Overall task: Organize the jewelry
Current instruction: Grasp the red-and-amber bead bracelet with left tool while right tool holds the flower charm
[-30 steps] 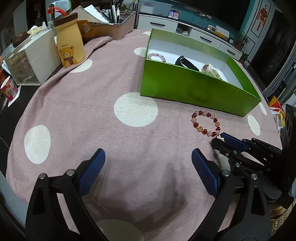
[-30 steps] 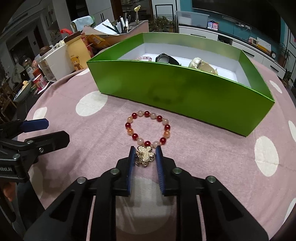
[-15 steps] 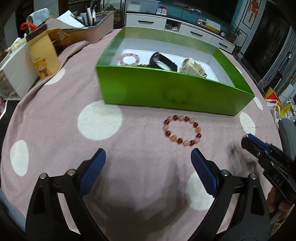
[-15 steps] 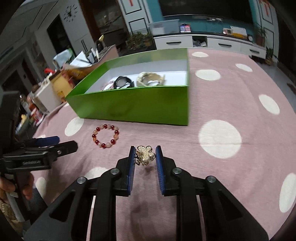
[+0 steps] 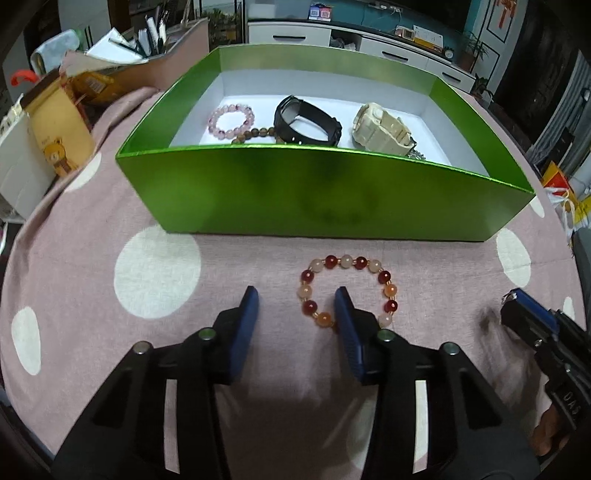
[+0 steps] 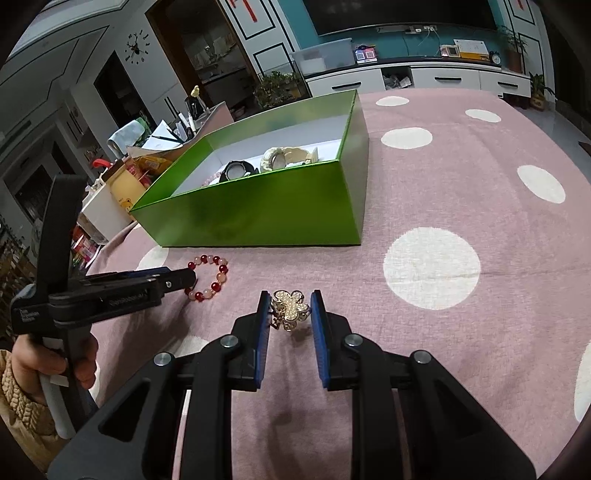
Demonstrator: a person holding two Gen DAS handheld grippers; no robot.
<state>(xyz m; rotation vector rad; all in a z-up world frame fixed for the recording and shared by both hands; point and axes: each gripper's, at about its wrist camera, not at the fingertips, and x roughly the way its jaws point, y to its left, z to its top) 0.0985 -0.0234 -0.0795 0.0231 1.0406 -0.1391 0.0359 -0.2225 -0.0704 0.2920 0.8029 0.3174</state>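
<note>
bracelet (image 5: 347, 291), lower centre: light, limp, beads slippery; grip across one side | left gripper (image 5: 295, 306) jaws just been closing, straddling its near-left side, not pinching | right gripper (image 6: 289, 314) clenched on brooch (image 6: 290, 308)

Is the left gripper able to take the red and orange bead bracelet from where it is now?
Probably yes: the left gripper has been closing over the bracelet, its near beads between the fingers, nothing blocking.

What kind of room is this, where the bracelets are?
Probably a home living room. A big dark TV hangs over a long white cabinet, a clock is on the wall, and the green box sits on a pink spotted tablecloth.
</note>
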